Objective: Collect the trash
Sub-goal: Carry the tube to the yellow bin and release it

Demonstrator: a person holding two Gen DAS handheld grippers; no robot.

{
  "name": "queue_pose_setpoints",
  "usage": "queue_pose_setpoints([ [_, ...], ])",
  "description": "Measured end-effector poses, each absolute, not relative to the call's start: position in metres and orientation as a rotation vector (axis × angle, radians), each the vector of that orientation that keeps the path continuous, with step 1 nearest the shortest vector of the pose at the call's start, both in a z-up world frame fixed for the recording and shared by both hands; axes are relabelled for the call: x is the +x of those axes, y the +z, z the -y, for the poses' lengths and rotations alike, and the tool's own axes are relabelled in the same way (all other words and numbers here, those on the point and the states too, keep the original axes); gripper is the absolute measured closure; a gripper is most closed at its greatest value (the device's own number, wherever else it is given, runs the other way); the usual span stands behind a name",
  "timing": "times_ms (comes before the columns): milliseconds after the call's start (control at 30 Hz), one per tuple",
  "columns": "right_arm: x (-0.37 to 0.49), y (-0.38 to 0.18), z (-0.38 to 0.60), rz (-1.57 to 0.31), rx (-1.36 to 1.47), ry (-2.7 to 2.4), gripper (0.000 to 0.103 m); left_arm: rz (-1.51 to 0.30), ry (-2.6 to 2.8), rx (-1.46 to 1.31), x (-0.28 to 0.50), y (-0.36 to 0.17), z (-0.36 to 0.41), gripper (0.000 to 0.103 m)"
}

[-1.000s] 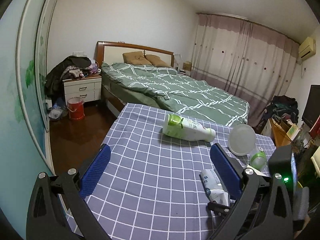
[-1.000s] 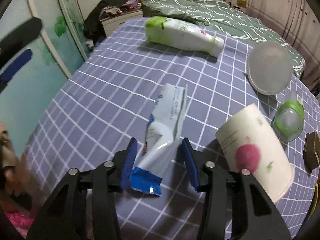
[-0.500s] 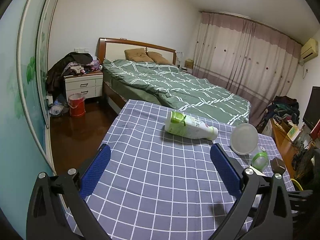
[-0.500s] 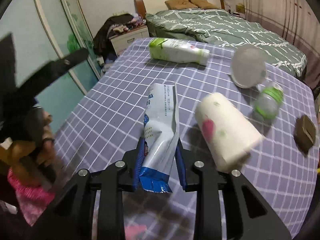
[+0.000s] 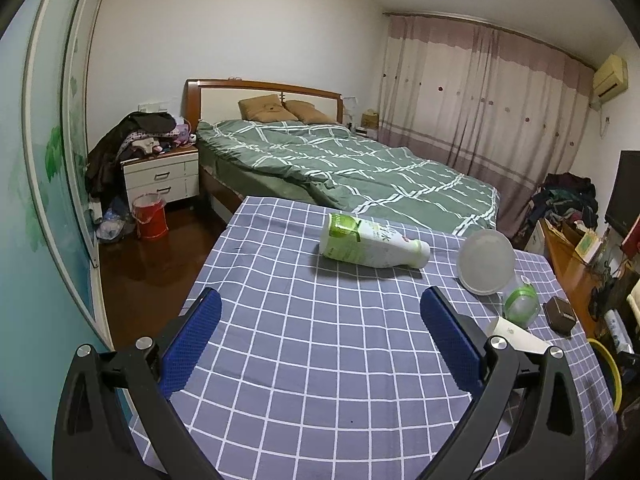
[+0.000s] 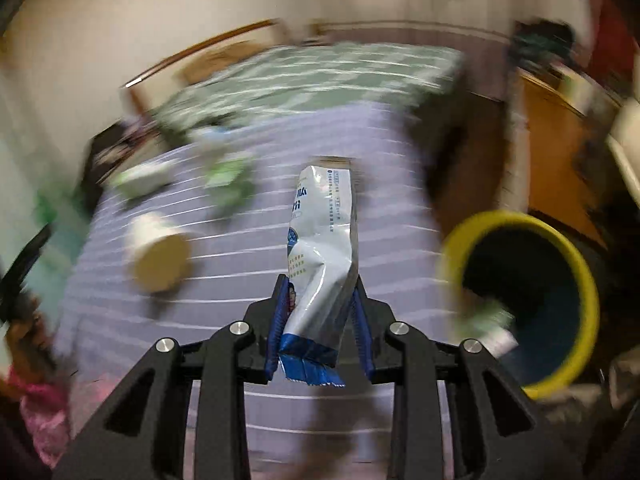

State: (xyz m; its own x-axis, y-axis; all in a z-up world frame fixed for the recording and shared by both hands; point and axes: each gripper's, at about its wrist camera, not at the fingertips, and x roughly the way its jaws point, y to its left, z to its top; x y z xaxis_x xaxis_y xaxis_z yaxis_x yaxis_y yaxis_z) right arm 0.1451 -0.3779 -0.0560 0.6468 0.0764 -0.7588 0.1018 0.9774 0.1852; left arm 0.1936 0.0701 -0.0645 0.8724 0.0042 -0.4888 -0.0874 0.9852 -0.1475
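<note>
My right gripper [image 6: 320,304] is shut on a crumpled white and blue snack wrapper [image 6: 322,248], held in the air above the checked tablecloth [image 6: 224,280]. To its right stands a bin with a yellow rim [image 6: 520,220], dark inside, with some trash in it. My left gripper [image 5: 320,320] stands open over the cloth [image 5: 320,360], nothing between its blue pads. On the table lie a white and green bottle [image 5: 370,246], a clear round lid [image 5: 486,262], a small green-rimmed container [image 5: 520,310] and a paper cup [image 5: 518,338], which also shows blurred as the paper cup [image 6: 158,254] left of the wrapper.
A small dark box [image 5: 562,314] lies at the table's right edge. The yellow bin rim [image 5: 612,372] shows beside that edge. Behind the table are a bed [image 5: 360,168], a nightstand [image 5: 162,178] and a red bucket [image 5: 150,216] on the floor. The right wrist view is blurred.
My right gripper closed on the wrapper, lifted it off the cloth and swung right until the yellow-rimmed bin came into view. The wrapper has gone from the left wrist view, which hardly moved.
</note>
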Motion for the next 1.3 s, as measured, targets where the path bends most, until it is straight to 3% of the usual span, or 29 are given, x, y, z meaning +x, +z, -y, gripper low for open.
queue_pose_setpoints([
  [267,0.138,-0.104,0.486,-0.925,0.302,-0.353,0.072,-0.521,0.044,-0.138,0.198,-0.069,-0.062,0.005],
  [367,0.139,-0.118,0.506,-0.936,0.331,-0.401,0.06,-0.524,0.039,-0.127,0.199,-0.07,-0.06,0.005],
  [433,0.138,-0.12,0.511,-0.92,0.339,-0.427,0.058,-0.527,0.028,-0.118,0.199,-0.071,-0.057,0.005],
  [633,0.131,-0.089,0.489,-0.765,0.378,-0.376,0.057,-0.526,-0.019,-0.071,0.199,-0.072,-0.042,0.005],
  [833,0.128,-0.06,0.44,-0.547,0.306,-0.32,0.045,-0.517,-0.156,0.056,0.195,-0.073,-0.004,0.005],
  [1300,0.118,-0.063,0.419,-0.447,0.235,-0.34,0.037,-0.691,-0.579,0.277,0.209,-0.087,0.11,0.005],
])
